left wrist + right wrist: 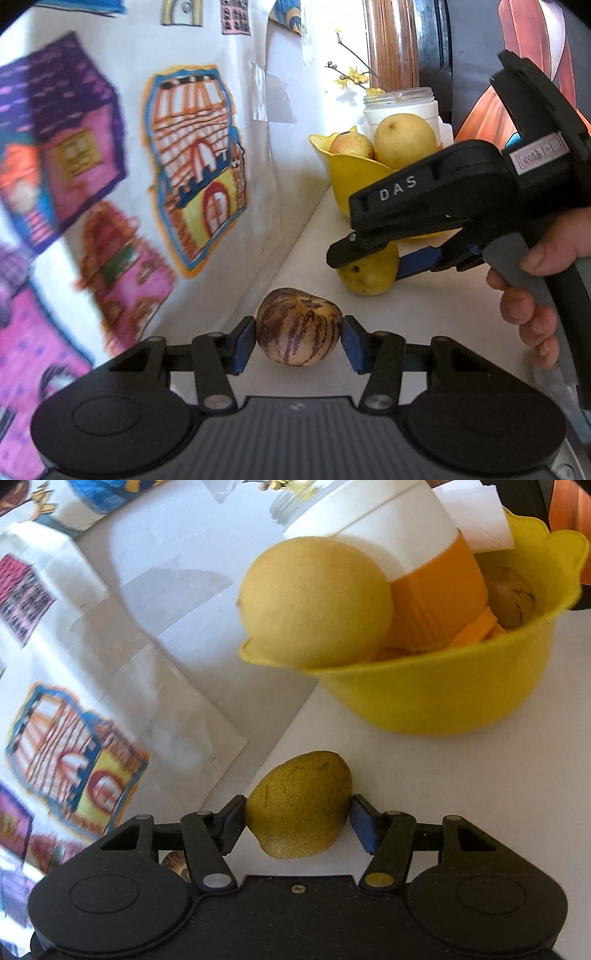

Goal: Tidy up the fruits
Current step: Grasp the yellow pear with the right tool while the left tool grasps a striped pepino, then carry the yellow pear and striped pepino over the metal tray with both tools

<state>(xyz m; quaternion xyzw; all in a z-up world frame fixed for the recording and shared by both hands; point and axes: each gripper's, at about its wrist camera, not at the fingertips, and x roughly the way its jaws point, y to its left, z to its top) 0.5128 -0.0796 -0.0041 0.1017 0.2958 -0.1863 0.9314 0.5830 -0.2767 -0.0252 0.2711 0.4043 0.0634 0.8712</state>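
Fruits wait on the white table [424, 775] as the left gripper [299, 341] brackets a striped melon [298, 326], the right gripper [297, 821] a green pear [299, 805], jaws barely touching; firmer squeezes should precede lifting toward the nearby yellow bowl [443, 698].

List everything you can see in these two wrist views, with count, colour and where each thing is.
striped fruit: one, cream with purple stripes, on the white table between the left tongs' pads
green-yellow pear: one, on the table in front of the bowl, between the right tongs' pads
yellow bowl: one, on the table near the wall
large yellow pear: one, at the bowl's rim
reddish-yellow fruit: one, in the bowl
brownish fruit: one, in the bowl's far side
orange and white cup: one, tilted in the bowl
clear jar: one, behind the bowl
house drawings: several, multicoloured, on the wall
left tongs: black, blue pads
right tongs: black
hand: one, holding the right tongs' handle
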